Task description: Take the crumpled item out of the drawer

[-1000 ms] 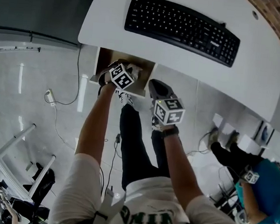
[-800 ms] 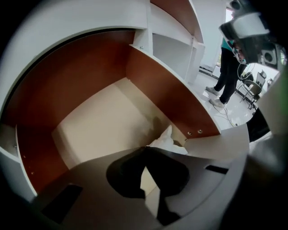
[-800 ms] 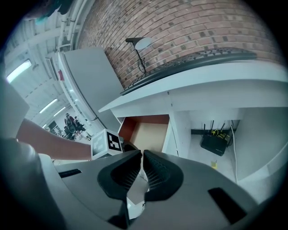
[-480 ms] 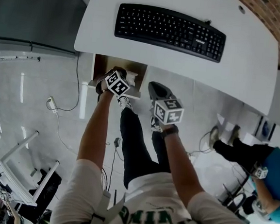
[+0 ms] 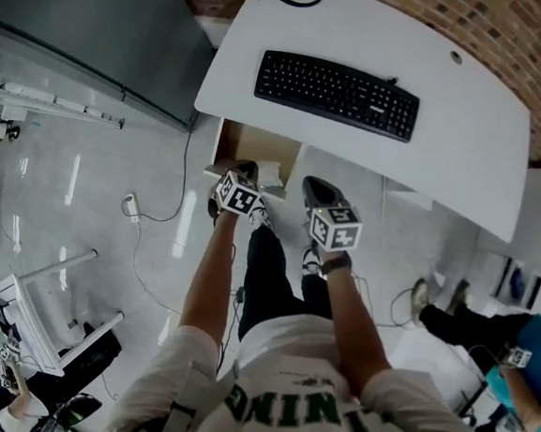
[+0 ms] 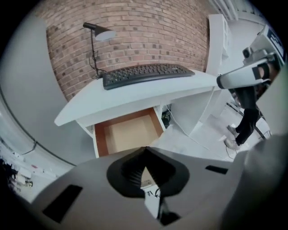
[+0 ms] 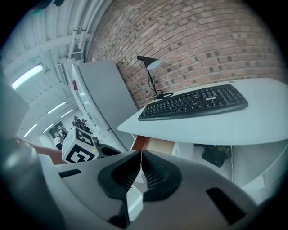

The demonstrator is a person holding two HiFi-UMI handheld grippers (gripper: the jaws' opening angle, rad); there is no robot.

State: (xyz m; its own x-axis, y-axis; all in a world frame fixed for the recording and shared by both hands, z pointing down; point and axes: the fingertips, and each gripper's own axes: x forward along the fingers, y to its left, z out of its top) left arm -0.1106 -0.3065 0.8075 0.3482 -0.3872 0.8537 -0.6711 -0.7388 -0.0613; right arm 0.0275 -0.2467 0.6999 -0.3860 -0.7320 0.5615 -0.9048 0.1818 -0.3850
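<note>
An open wooden drawer [image 5: 253, 150] hangs under the white desk [image 5: 466, 133]; in the left gripper view the drawer [image 6: 128, 134] looks bare inside. My left gripper [image 5: 247, 174] sits just in front of the drawer's front edge. Its jaws are shut, and a crumpled white item [image 5: 268, 174] sticks out past their tips, also seen as the crumpled white item [image 6: 177, 139] to the right of the drawer. My right gripper [image 5: 316, 190] hovers beside it, in front of the desk. Its jaws are shut with nothing between them.
A black keyboard [image 5: 338, 94] lies on the desk, with a lamp [image 6: 96, 31] at the back by the brick wall. A grey cabinet [image 5: 98, 35] stands left of the desk. A cable and plug [image 5: 130, 207] lie on the tiled floor. Another person [image 5: 517, 359] is at the lower right.
My left gripper has come back out of the drawer toward me, and the white item has come with it. The right gripper has kept its place beside it.
</note>
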